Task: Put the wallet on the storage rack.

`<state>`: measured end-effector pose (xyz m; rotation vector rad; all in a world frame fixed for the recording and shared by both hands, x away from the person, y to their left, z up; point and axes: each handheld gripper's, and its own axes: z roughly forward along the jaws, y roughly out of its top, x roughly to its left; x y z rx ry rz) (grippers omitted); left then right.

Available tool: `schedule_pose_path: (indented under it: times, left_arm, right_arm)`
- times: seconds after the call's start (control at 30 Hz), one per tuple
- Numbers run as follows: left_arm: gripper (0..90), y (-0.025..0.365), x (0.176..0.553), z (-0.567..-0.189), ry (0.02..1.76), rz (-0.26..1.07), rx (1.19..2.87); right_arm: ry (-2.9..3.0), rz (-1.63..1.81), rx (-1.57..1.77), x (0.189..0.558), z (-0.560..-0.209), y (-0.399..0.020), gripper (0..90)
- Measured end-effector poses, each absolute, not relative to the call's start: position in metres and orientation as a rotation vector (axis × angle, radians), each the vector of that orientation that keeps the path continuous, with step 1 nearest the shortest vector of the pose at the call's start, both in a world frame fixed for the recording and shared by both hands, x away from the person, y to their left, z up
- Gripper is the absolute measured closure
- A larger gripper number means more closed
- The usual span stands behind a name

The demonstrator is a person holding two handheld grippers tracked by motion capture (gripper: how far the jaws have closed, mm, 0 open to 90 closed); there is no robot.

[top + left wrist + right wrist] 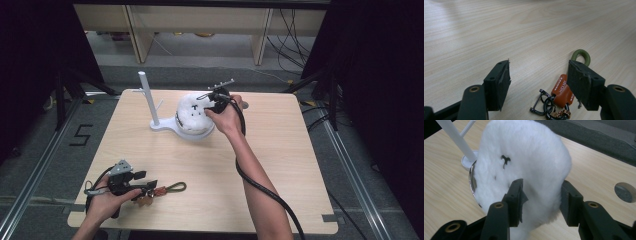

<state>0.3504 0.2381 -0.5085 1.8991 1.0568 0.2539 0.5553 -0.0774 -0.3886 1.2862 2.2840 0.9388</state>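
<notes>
A fluffy white plush [192, 112] sits at the far middle of the wooden table, in a round holder with a silver rim [471, 180]. My right gripper [210, 102] reaches it from the right. In the right gripper view its jaws [541, 182] straddle the lower part of the plush [524, 157], standing apart, with the fur bulging between them. Near the front left, my left gripper [147, 182] lies low over a keychain [167, 189]. Its jaws [539, 63] are wide open. An orange tag [562, 92], a dark shackle [539, 100] and a green cord loop [581, 55] lie near the right jaw, untouched.
A white stand with an upright post [147, 97] and a side peg rises just left of the plush. A round hole [625, 192] is cut in the tabletop to the right of it. Black curtains flank the table, and shelving stands behind it.
</notes>
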Motion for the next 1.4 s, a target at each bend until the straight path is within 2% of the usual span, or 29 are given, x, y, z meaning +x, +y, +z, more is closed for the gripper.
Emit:
schedule_pose_path:
  times: [0.13, 0.5, 0.83, 1.13, 1.4]
  left_arm:
    - [34.6, 0.238, 0.351, -0.508, 1.054, 0.255, 1.899]
    - [34.3, 0.238, 0.351, -0.506, 1.052, 0.264, 1.893]
    - [33.8, 0.239, 0.35, -0.499, 1.031, 0.281, 1.922]
    - [33.4, 0.242, 0.352, -0.49, 1.011, 0.302, 1.936]
    - [33.3, 0.239, 0.358, -0.482, 0.956, 0.288, 1.988]
  right_arm:
    - [2.28, 0.953, 1.272, 0.555, -0.388, -0.078, 56.4]
    - [2.25, 1.027, 1.293, 0.551, -0.383, -0.088, 45.8]
    - [2.2, 1.143, 1.351, 0.54, -0.376, -0.106, 42.6]
    - [2.165, 1.194, 1.365, 0.523, -0.379, -0.131, 45.1]
    - [2.133, 1.211, 1.397, 0.497, -0.408, -0.163, 50.6]
